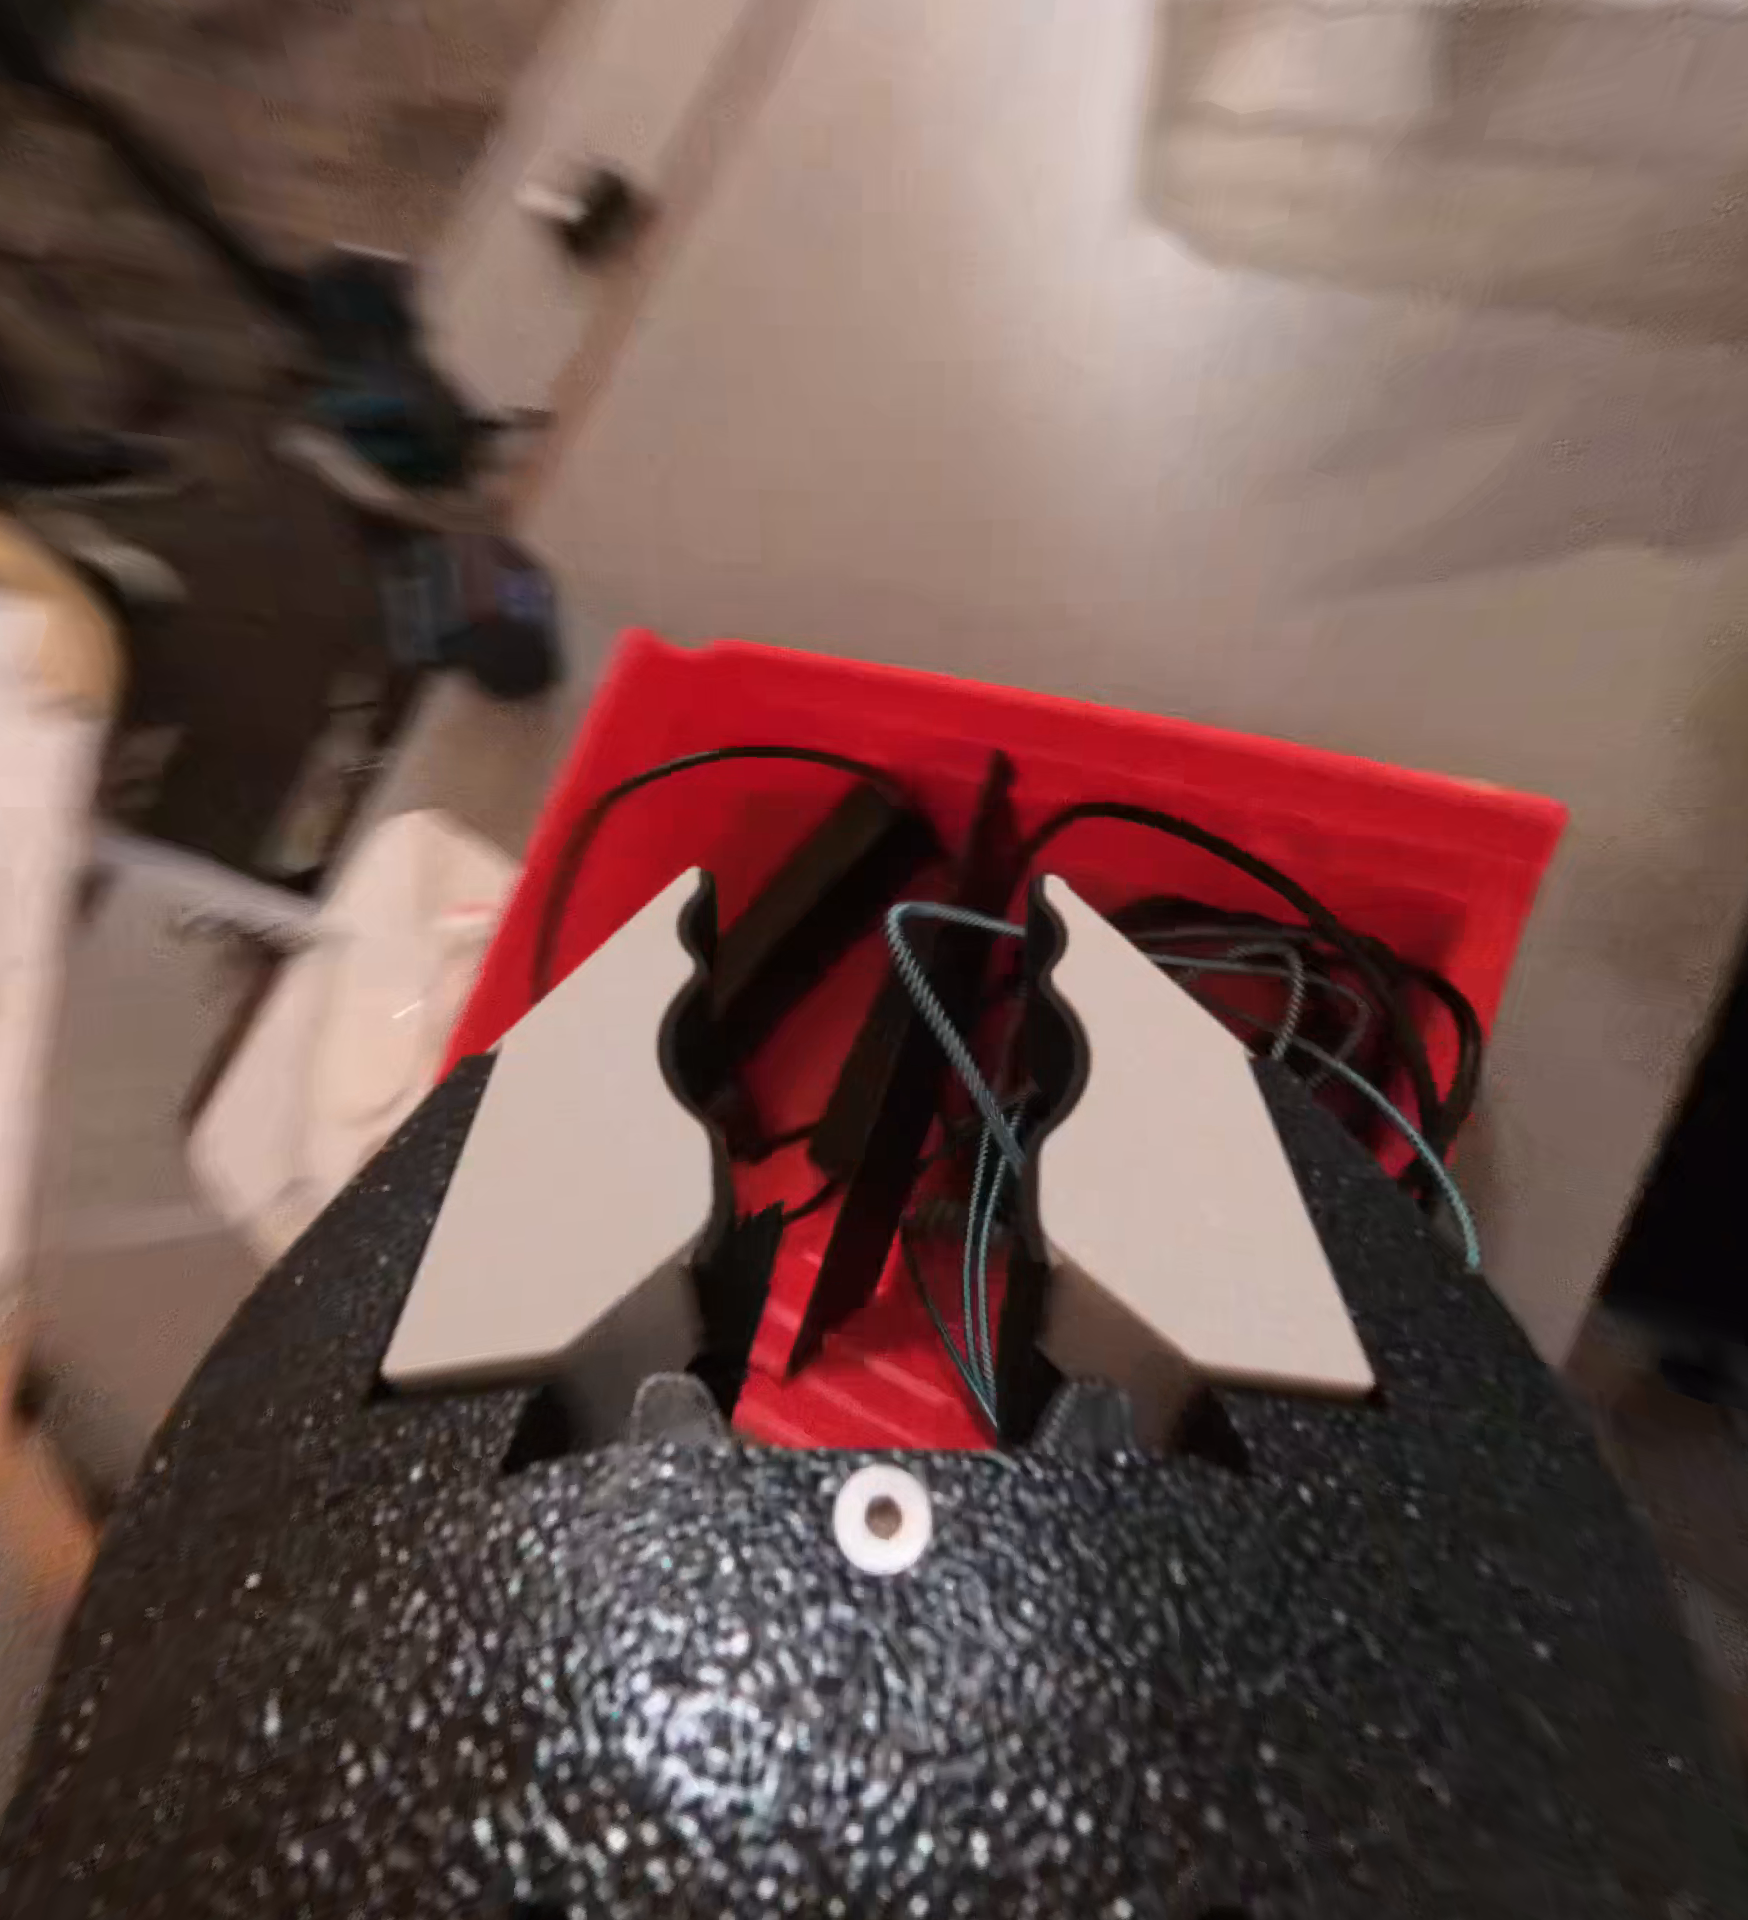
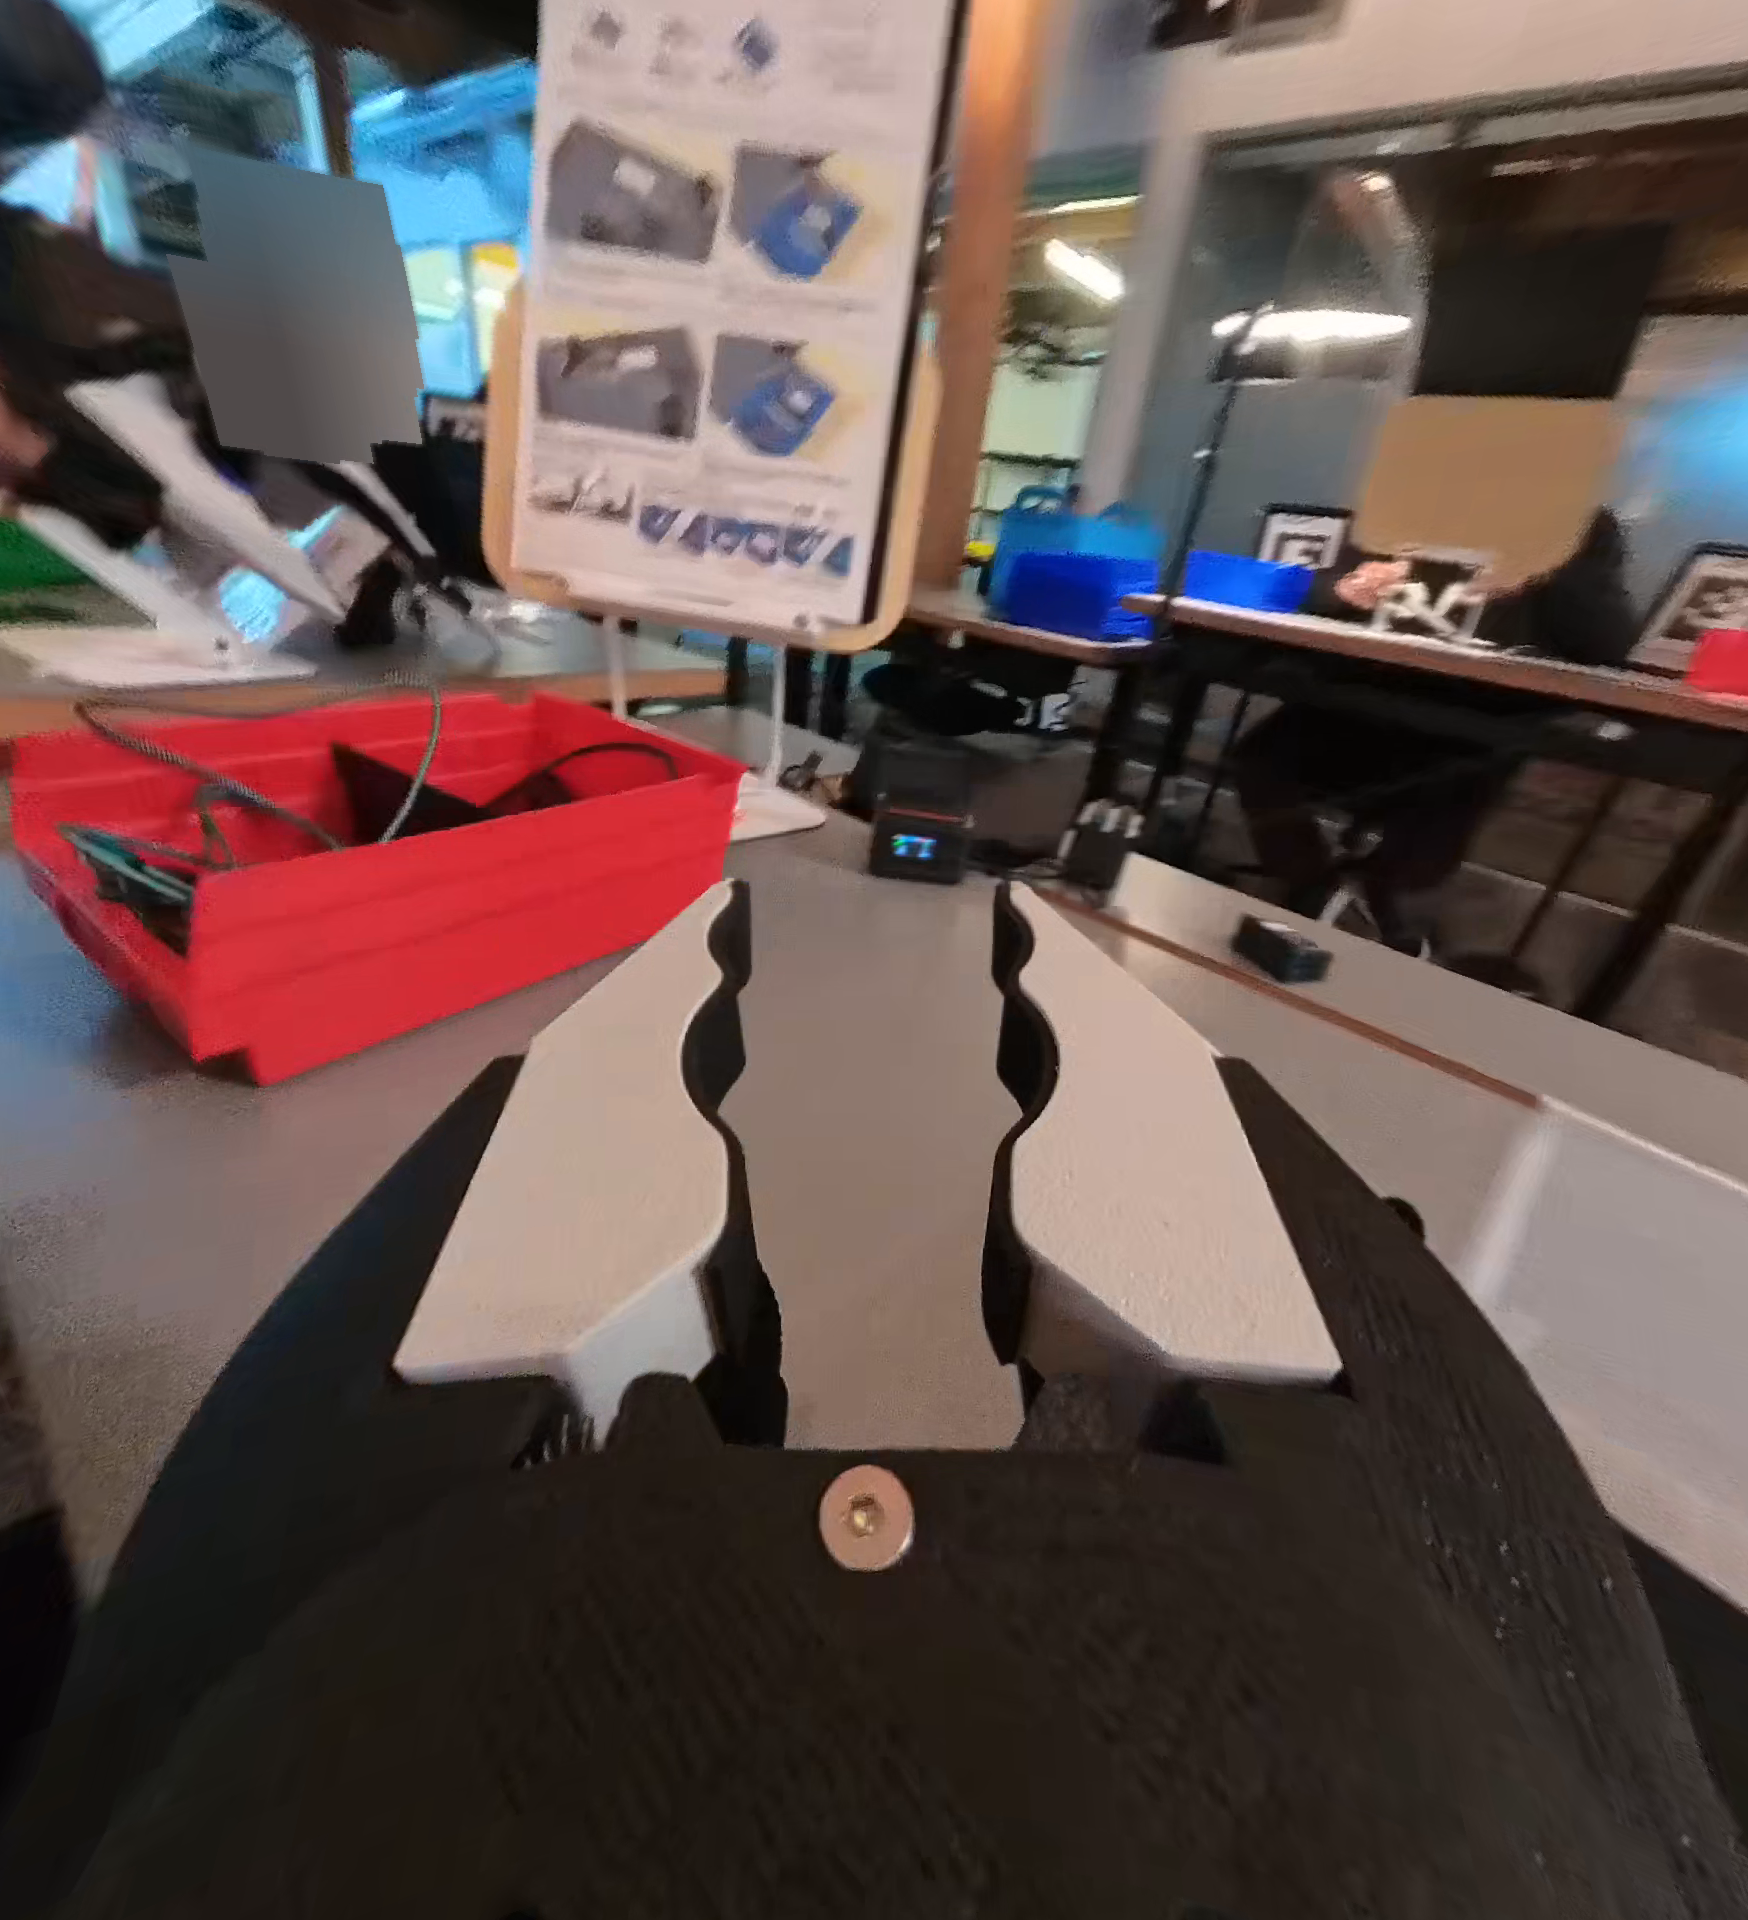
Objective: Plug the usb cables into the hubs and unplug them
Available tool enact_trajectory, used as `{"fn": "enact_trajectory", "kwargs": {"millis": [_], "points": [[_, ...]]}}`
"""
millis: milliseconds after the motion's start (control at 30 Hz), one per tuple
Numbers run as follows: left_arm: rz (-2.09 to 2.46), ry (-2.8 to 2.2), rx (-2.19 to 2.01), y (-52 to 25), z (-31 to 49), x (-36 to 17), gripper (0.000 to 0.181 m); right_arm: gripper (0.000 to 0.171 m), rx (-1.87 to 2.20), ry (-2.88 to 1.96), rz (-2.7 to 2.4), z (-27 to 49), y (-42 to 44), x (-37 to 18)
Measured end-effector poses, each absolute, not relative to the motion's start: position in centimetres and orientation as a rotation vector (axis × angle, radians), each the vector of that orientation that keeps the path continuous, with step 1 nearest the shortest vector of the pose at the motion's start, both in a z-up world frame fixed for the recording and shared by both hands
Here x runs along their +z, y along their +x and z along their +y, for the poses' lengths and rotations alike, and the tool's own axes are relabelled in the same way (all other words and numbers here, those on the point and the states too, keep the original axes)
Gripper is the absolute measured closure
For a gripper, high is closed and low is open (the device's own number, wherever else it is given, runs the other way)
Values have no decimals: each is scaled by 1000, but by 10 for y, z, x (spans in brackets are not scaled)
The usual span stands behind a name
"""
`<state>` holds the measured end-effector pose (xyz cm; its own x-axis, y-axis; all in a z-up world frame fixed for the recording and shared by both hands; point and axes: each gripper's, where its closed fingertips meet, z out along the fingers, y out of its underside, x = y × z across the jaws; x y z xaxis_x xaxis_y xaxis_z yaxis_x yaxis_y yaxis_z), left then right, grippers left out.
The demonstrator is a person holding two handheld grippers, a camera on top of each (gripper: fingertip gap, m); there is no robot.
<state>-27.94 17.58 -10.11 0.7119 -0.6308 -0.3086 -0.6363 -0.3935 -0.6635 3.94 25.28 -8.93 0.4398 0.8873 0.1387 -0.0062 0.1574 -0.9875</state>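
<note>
Red plastic is framing everything the task needs: an open-topped red bin is sitting on the grey table, holding a tangle of black USB cables and a teal braided cable draped over dark, slab-shaped hubs. No plug is visibly sitting in a port, though blur is hiding the connectors, so the work is apparently only starting, with all plugging and unplugging left. The left gripper is hovering over the bin, jaws spread and grasping nothing. The right gripper is waiting well to the bin's side above bare table, likewise released and empty. Beyond, a poster board is standing.
</note>
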Motion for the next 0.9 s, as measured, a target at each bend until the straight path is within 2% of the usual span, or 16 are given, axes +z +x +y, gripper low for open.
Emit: {"fn": "enact_trajectory", "kwargs": {"millis": [33,133,267,467,567,633,767,900], "points": [[1076,-2175,-65,-277,187,-120,126,126,758,-1240,-941,260,18,-100],[1235,-2382,-58,-300,219,-166,132,126,692,-1178,-1004,280,-28,-125],[1453,-2526,60,-322,238,-209,127,126,659,-1104,-1039,291,-50,-146],[1720,-2603,145,-330,242,-244,123,130,670,-1077,-1006,297,-39,-152],[1791,-2655,208,-338,238,-257,128,130,728,-1132,-988,301,-40,-156],[1812,-2635,353,-347,244,-260,147,130,743,-1142,-992,299,-41,-158],[1793,-2655,405,-351,237,-250,152,134,707,-1116,-1018,294,-43,-159],[1634,-2639,427,-354,232,-208,157,137,677,-1099,-1034,291,-45,-160]]}}
